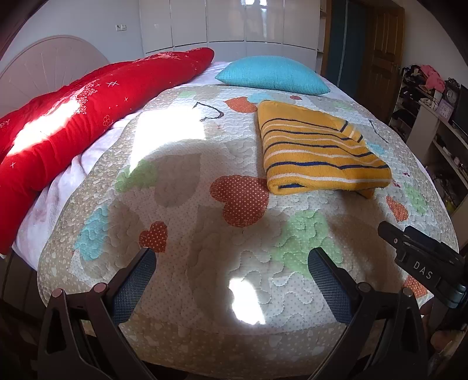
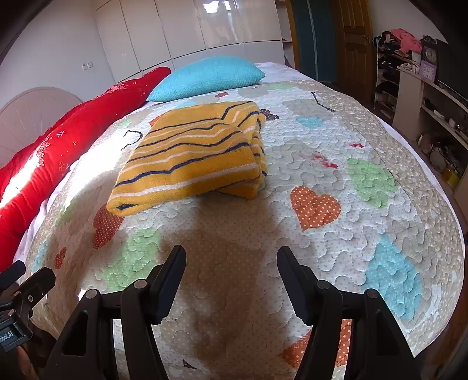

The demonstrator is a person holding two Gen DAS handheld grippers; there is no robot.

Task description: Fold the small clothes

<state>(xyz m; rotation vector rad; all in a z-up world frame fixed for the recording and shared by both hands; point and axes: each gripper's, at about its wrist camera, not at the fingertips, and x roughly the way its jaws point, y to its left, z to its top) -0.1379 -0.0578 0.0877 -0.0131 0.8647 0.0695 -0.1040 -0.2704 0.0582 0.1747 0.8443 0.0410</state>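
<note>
A bedroom with glossy white wardrobe doors (image 1: 228, 23) along the far wall holds a bed covered by a quilted bedspread (image 1: 204, 163) patterned with dotted hearts in orange, green and blue. Patches of sunlight and soft shadows fall across it.

The left tool (image 1: 231, 280) hangs over the near edge of the bed, pointing down at the quilt, its two blue-padded fingers (image 1: 134, 283) standing wide apart with only bedspread between them. The right tool (image 2: 231, 280) hovers beside it over the same near part of the quilt, its black fingers (image 2: 172, 280) likewise spread apart and gripping nothing. Each tool shows at the edge of the other's view: the right one as a black bracket at the lower right of the left wrist view, the left one as a black bracket at the lower left of the right wrist view.

Further up the bed, apart from both tools, lies the folded yellow garment (image 1: 318, 149), a mustard knit with dark blue and white stripes, doubled into a thick rectangle and resting flat on the quilt. In the right wrist view its layered edges show along the right side.

Beyond it a turquoise pillow (image 1: 272, 76) sits near the far end of the bed. A long red cushion (image 1: 87, 117) with white printed marks stretches along the left side, before a pale rounded headboard (image 1: 44, 67). On the right stand open shelves (image 2: 424, 96) crowded with small things and a wooden door (image 2: 354, 46).
</note>
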